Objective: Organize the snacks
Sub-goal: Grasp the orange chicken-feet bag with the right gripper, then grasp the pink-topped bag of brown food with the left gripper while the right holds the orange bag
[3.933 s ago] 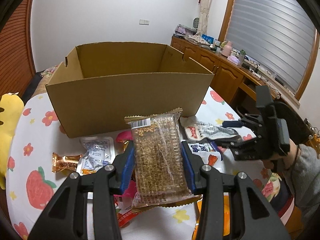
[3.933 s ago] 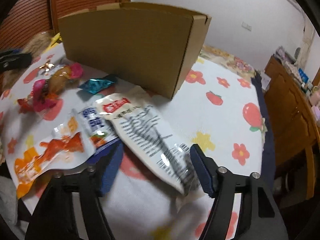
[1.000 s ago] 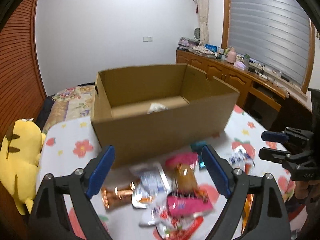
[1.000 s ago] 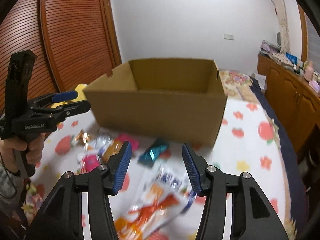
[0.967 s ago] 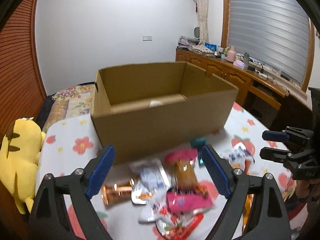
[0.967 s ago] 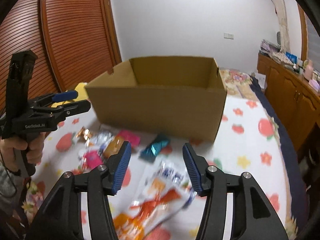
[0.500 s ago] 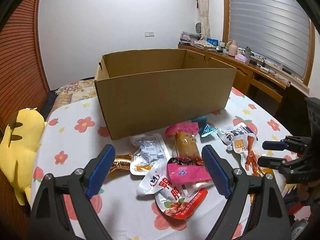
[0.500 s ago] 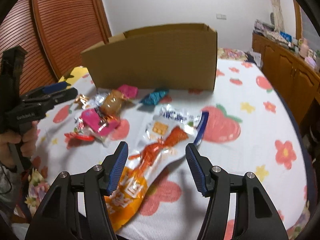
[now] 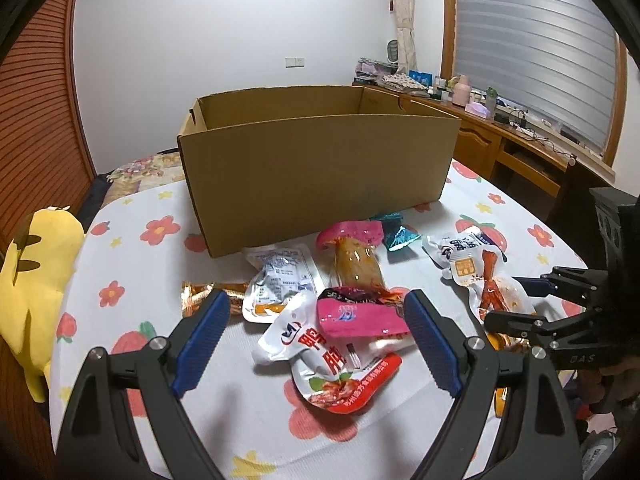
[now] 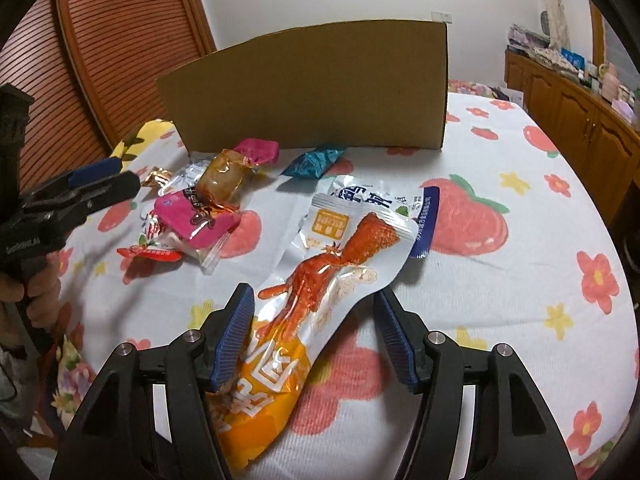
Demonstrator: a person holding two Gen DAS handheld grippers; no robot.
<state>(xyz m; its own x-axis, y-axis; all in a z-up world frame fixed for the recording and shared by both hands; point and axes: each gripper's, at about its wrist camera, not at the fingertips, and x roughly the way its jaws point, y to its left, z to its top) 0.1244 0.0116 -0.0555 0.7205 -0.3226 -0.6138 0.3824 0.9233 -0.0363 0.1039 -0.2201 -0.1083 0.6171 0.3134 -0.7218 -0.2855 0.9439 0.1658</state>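
An open cardboard box (image 9: 316,172) stands on the flowered tablecloth; it also shows in the right wrist view (image 10: 312,96). Snack packs lie in front of it. My left gripper (image 9: 316,340) is open, with its jaws either side of a pink pack (image 9: 360,314) and a white and red pouch (image 9: 340,372). My right gripper (image 10: 314,336) is open, with its jaws either side of a long orange and silver pouch (image 10: 320,292). A sausage pack (image 9: 356,264), a teal candy (image 9: 396,236), a white pouch (image 9: 280,276) and a gold candy (image 9: 196,296) lie nearby.
A yellow plush toy (image 9: 28,280) sits at the table's left edge. A wooden sideboard with clutter (image 9: 500,136) runs along the right wall under the window. A blue and white pouch (image 10: 384,200) lies under the orange pouch. The table edge is close behind the right gripper.
Both grippers have dropped from above the box down to the snacks on the table. The cereal bar once in my left gripper is out of it.
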